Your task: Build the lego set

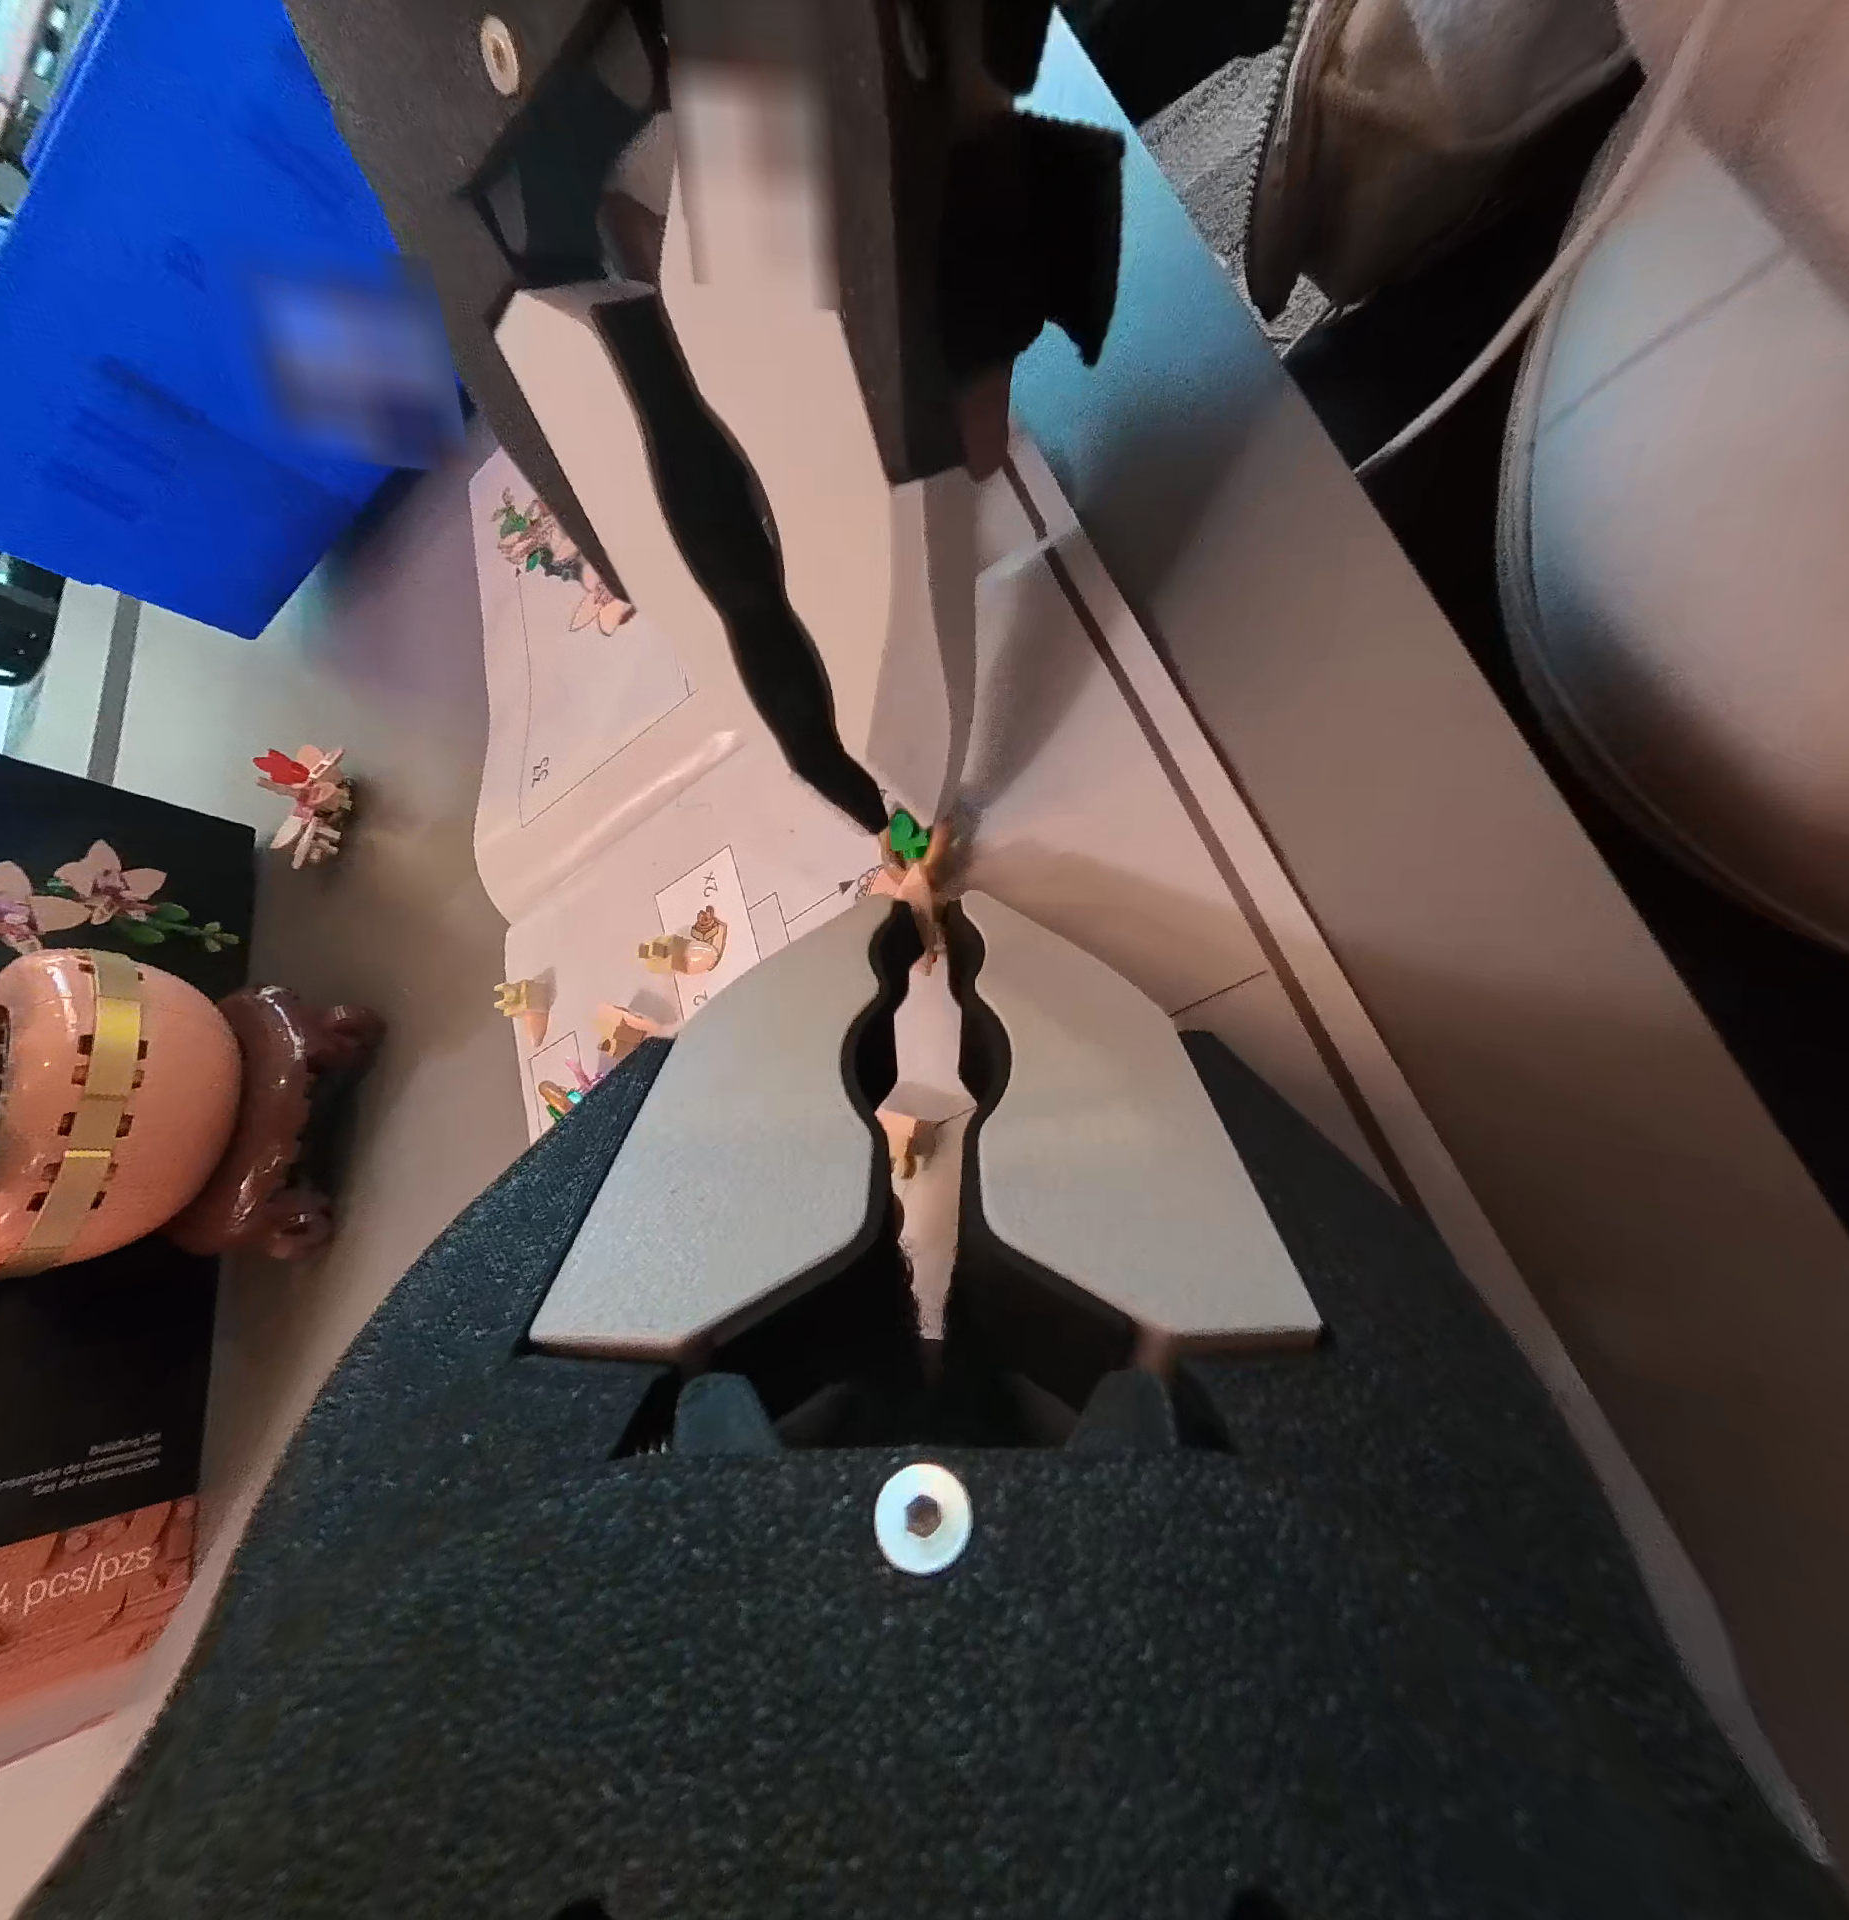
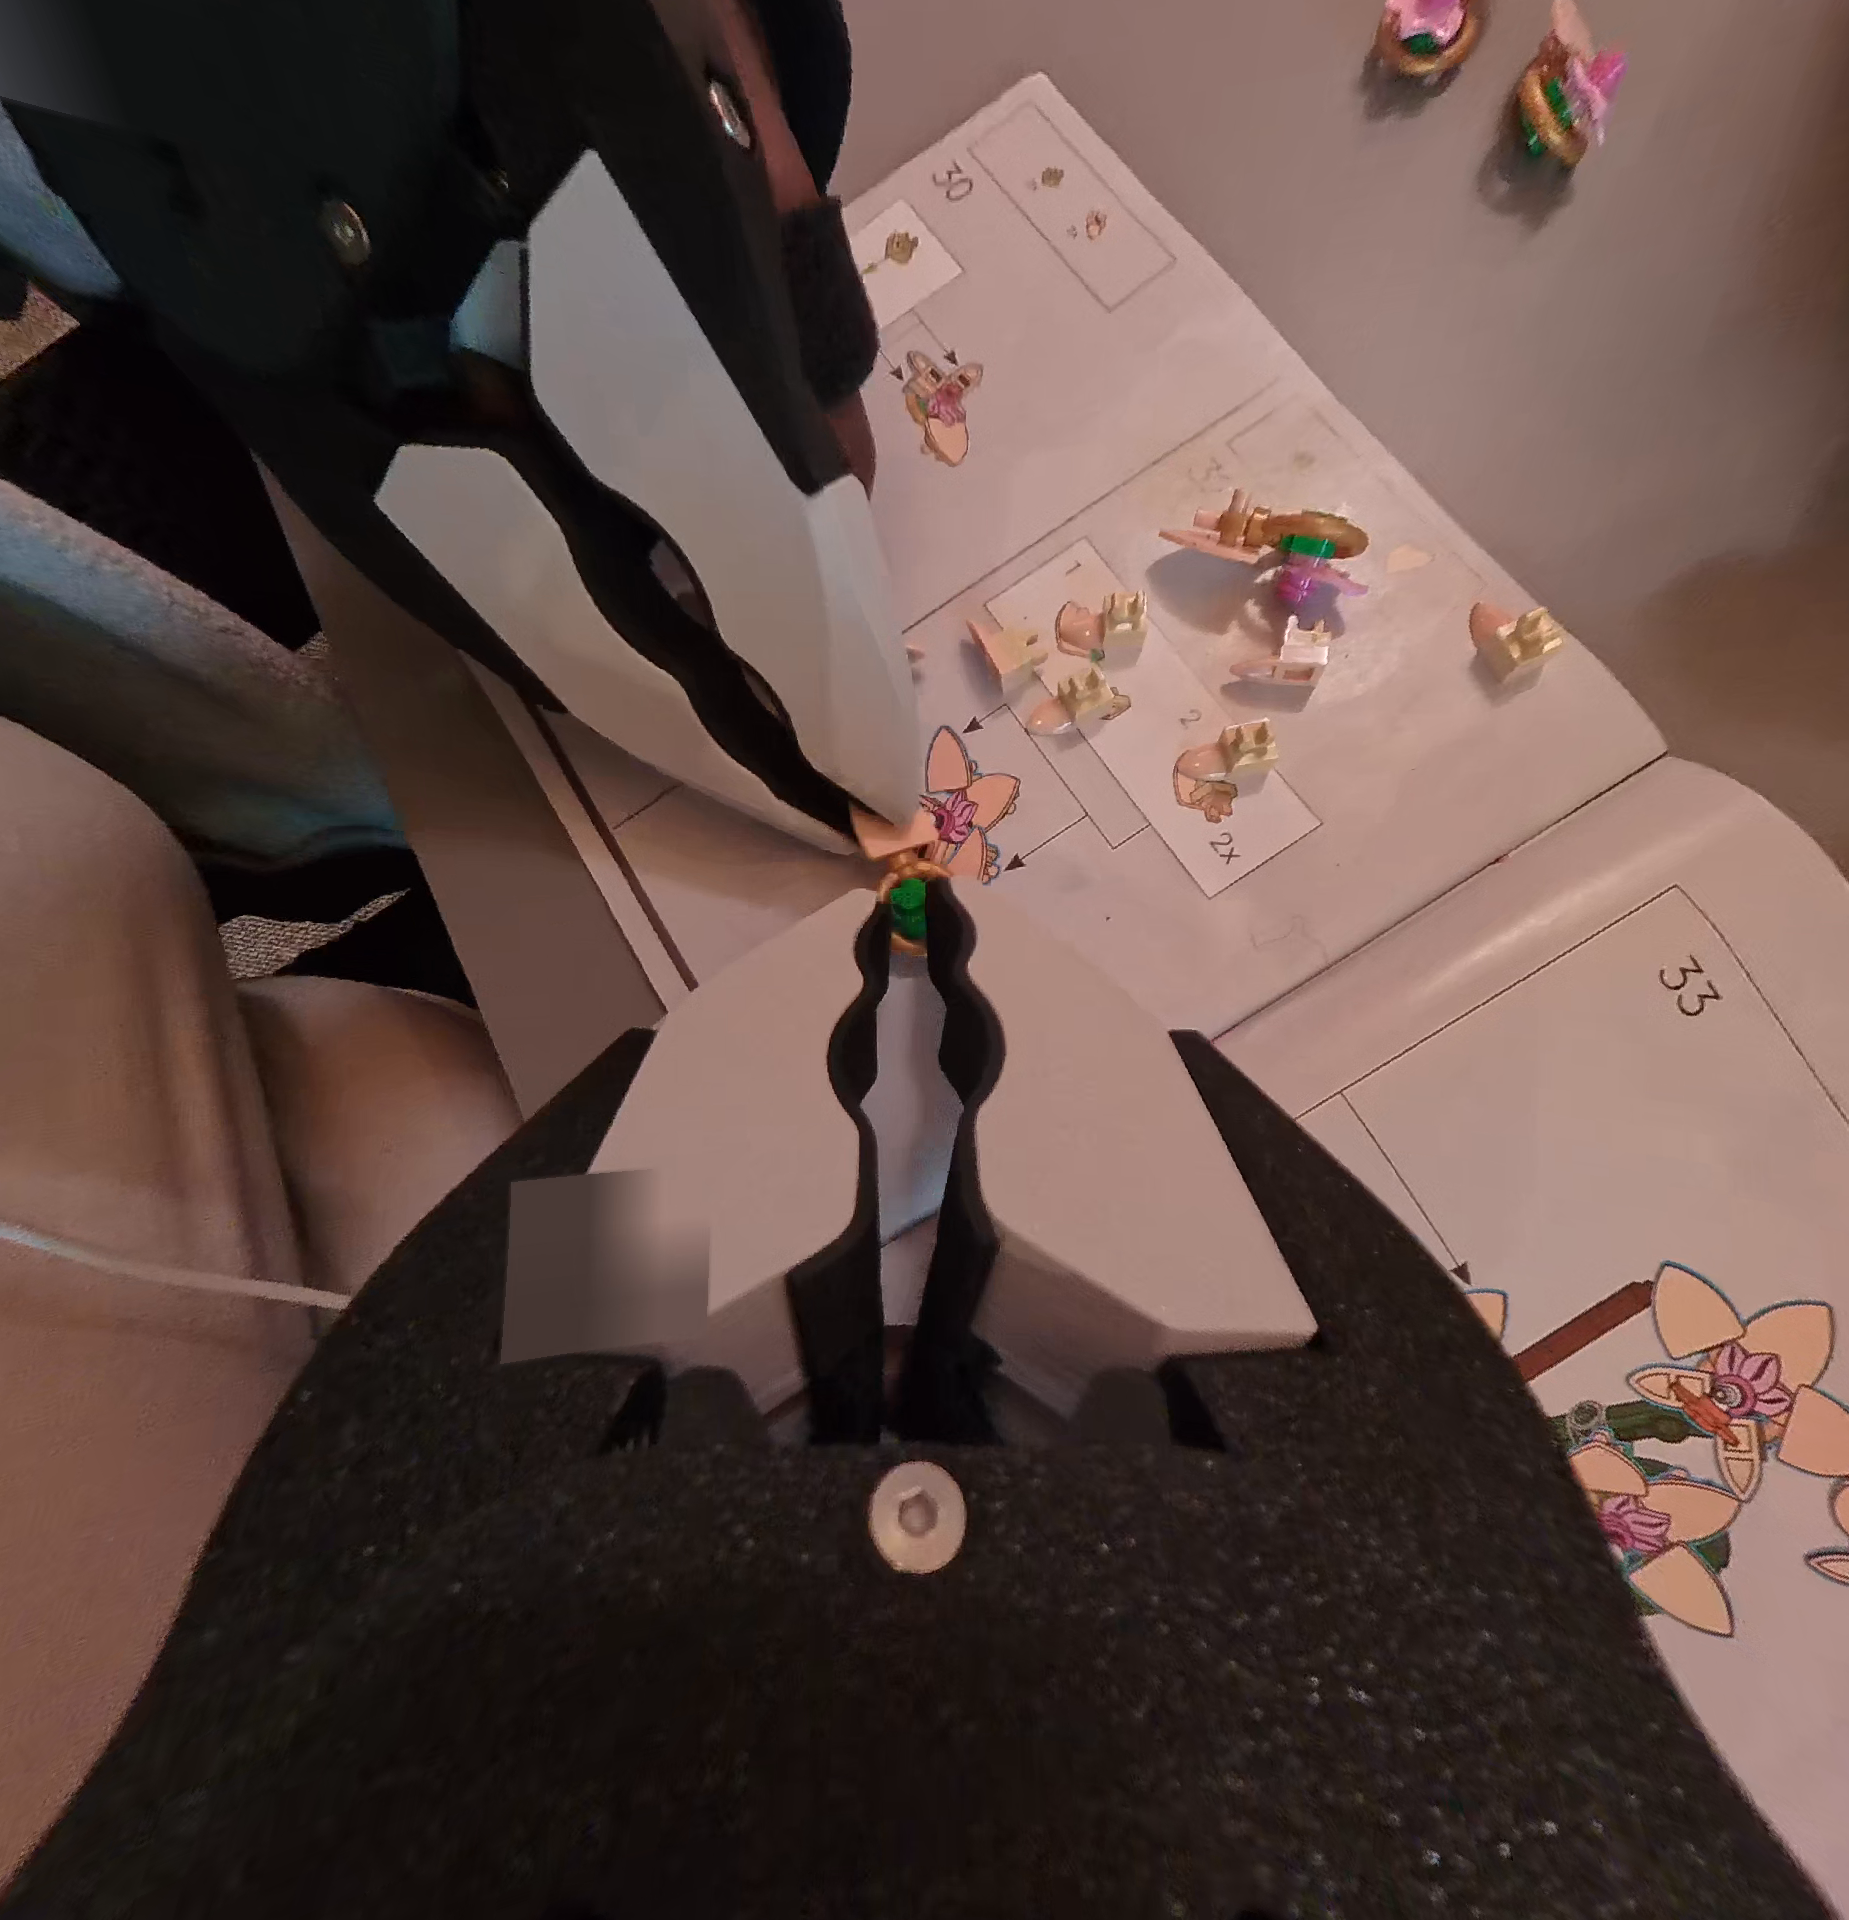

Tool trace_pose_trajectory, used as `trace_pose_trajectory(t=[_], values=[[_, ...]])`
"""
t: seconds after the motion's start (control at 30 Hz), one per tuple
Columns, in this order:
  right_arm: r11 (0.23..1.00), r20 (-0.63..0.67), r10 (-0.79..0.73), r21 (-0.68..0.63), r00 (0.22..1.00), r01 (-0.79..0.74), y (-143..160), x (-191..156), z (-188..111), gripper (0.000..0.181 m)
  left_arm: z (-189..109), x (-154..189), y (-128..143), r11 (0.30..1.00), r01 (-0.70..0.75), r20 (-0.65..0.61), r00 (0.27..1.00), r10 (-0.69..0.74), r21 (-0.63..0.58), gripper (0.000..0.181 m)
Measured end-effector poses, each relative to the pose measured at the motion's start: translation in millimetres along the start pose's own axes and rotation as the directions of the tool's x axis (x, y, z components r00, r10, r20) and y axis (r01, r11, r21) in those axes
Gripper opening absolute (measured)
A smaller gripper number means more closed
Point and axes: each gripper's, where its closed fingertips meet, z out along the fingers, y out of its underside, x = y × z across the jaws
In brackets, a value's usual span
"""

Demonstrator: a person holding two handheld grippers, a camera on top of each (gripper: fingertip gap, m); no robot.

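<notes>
My left gripper [image 1: 925, 920] is shut on a small peach petal piece [image 1: 915, 888]. My right gripper [image 2: 909, 920] is shut on a gold ring with a green stud [image 2: 907, 899]. The two grippers meet tip to tip above the near edge of the open instruction booklet [image 2: 1419, 935]. The petal piece [image 2: 894, 831] touches the top of the ring. In the left wrist view the right gripper [image 1: 904, 826] comes down from above with the green stud [image 1: 907, 831] at its tips. In the right wrist view the left gripper [image 2: 868, 821] enters from the upper left.
Several loose peach petal pieces [image 2: 1096, 623] and a partly built flower [image 2: 1304, 561] lie on the booklet. Two gold-ringed flower centres [image 2: 1554, 94] lie beyond it. A pink pot [image 1: 89, 1112] lies on the set's box [image 1: 89, 1403], with a finished flower [image 1: 307, 800] and a blue bin [image 1: 172, 312] behind. My two grippers' fingertips are within a few centimetres of each other.
</notes>
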Motion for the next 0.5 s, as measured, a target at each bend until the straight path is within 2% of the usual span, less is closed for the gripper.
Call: trace_pose_trajectory(t=[0.2,0.5], values=[[1.0,0.024,0.007,-0.012,1.0,-0.007,2.2,-1.3,0.9,0.008,-0.3,0.4,-0.6,1.0,-0.021,0.002,1.0,0.021,0.008,0.006],[0.999,0.081,0.021,-0.049,0.997,-0.017,4.6,-3.2,-2.6,0.009,-1.2,2.3,-3.6,0.953,-0.303,0.077,0.95,0.301,0.015,0.005]])
